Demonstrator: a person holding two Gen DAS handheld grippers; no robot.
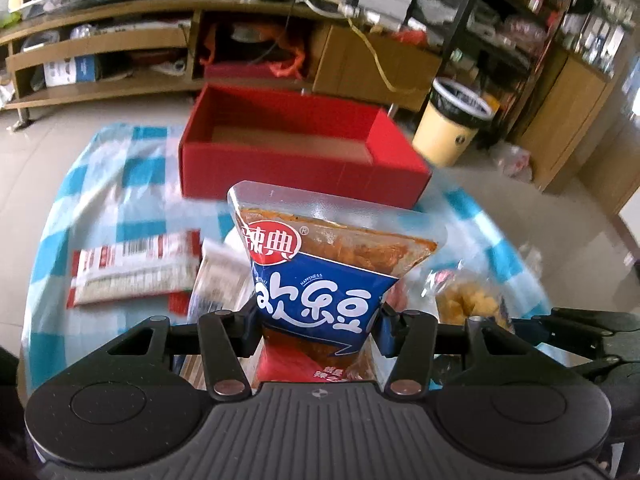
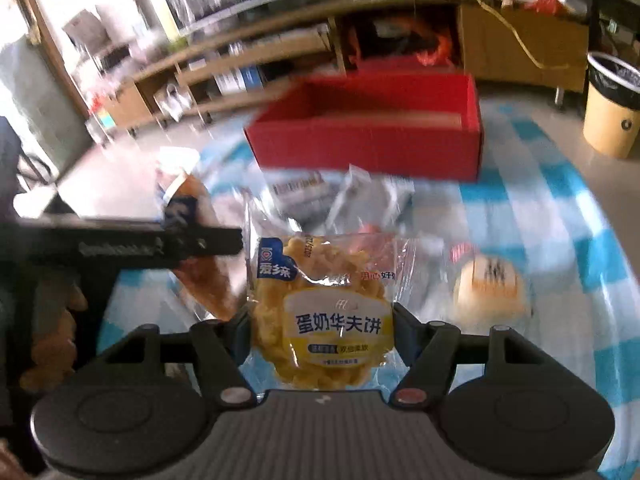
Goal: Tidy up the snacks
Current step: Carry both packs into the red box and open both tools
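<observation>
Snacks: left gripper (image 1: 318, 330) fingers clamp spicy pouch (image 1: 324, 276); right gripper (image 2: 322, 330) fingers loosely bracket waffle pack (image 2: 324, 312), which may slip short of red box (image 2: 368, 148).

Red box (image 1: 296, 160) stands open-topped at the far edge of the worktop (image 1: 120, 184); interior bare, so entry from above is unobstructed. Between box and near edge: flat red-and-white packet (image 1: 136, 268) at left, bun packet (image 2: 492, 288) at right, loose wrappers (image 2: 360, 196) just before the box's near wall. Bare checked cloth at far left and far right leaves room to pass.
</observation>
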